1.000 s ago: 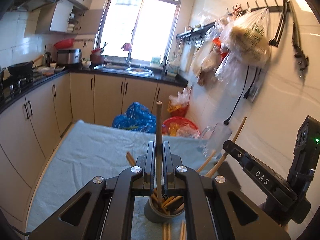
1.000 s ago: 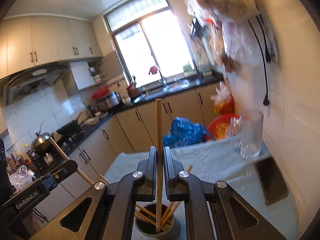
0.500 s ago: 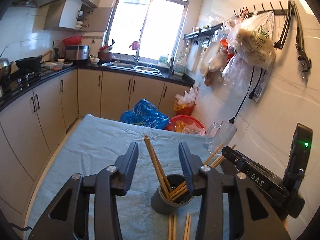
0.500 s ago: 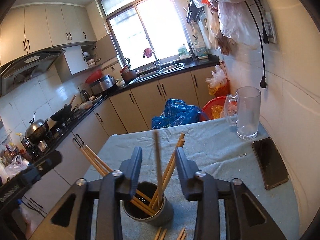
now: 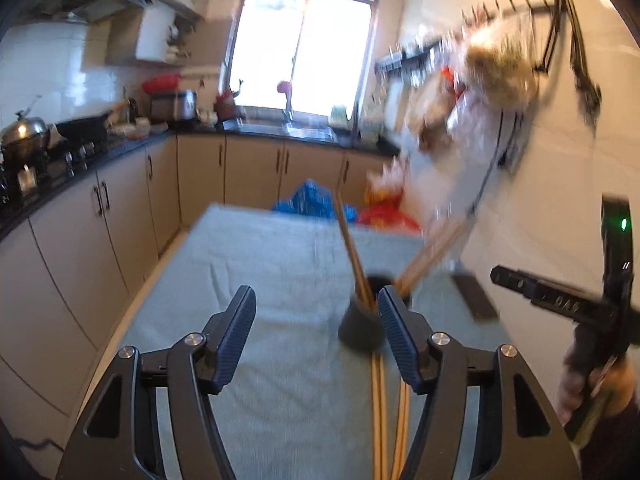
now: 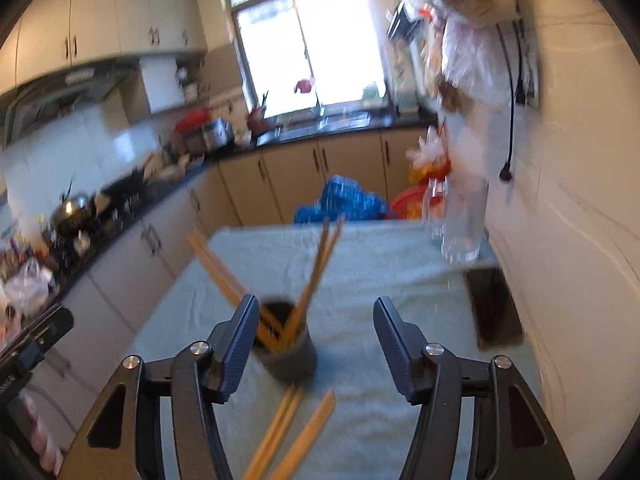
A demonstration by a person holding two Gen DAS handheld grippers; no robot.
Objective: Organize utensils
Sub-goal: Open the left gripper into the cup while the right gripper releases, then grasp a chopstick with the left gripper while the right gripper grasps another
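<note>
The left gripper (image 5: 316, 312) stands with its jaws spread and nothing between the pads; they have just been opening. The dark cup (image 5: 360, 326) sits on the pale cloth (image 5: 260, 248) at about one o'clock from it, partly hidden behind the right-hand finger (image 5: 396, 336). Chopsticks (image 5: 352, 248) lean out of the cup toward twelve and two o'clock. More loose chopsticks (image 5: 378, 412) lie flat on the cloth at six o'clock from the cup, running under that same finger.

The right gripper (image 6: 316, 312) also has its jaws apart with nothing pinched, and they too have just been opening. In this view the cup (image 6: 290, 350) lies at about seven o'clock from the midpoint of the jaws, just beside the left-hand finger (image 6: 236, 344), whose tip overlaps its rim. Its chopsticks (image 6: 320, 264) fan toward ten and one o'clock. The loose chopsticks (image 6: 288, 432) lie on the cloth (image 6: 380, 264) at six o'clock from the cup. A glass mug (image 6: 460, 220) and a dark phone (image 6: 494, 308) sit at two to three o'clock, by the wall.
</note>
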